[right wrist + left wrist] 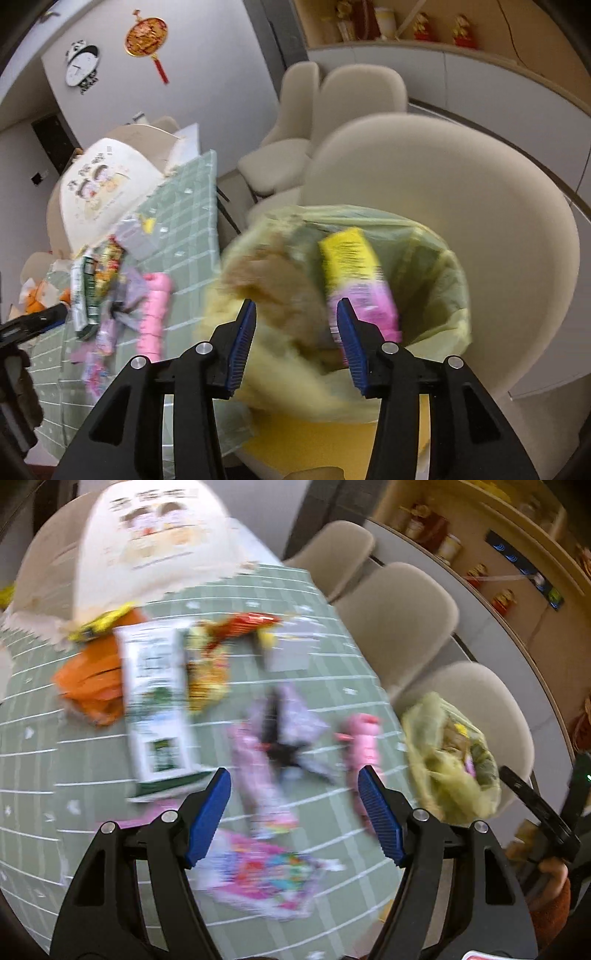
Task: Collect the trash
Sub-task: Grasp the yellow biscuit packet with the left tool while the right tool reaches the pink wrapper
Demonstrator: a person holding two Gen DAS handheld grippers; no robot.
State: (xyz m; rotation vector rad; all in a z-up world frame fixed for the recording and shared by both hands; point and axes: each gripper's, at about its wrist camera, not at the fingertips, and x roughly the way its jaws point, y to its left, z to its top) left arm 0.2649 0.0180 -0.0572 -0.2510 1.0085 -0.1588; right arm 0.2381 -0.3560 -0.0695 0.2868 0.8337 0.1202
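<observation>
Right wrist view: right gripper (295,332) released, jaws spread above the bin bag (436,266); yellow-pink wrapper (354,273) inside. Left gripper (293,808) empty; recommend squaring on one table-edge wrapper (364,738).

Wrappers (258,760) are scattered on the table (92,753). A carton (157,705) is laid left of them, with a crumpled bag (88,683) further left. A tote (155,542) is placed behind, at the far end. Chairs (395,624) are lined along the right edge. A trash bag (436,266) is set on the nearest chair, right of the table; a packet (354,269) is seen inside it.
</observation>
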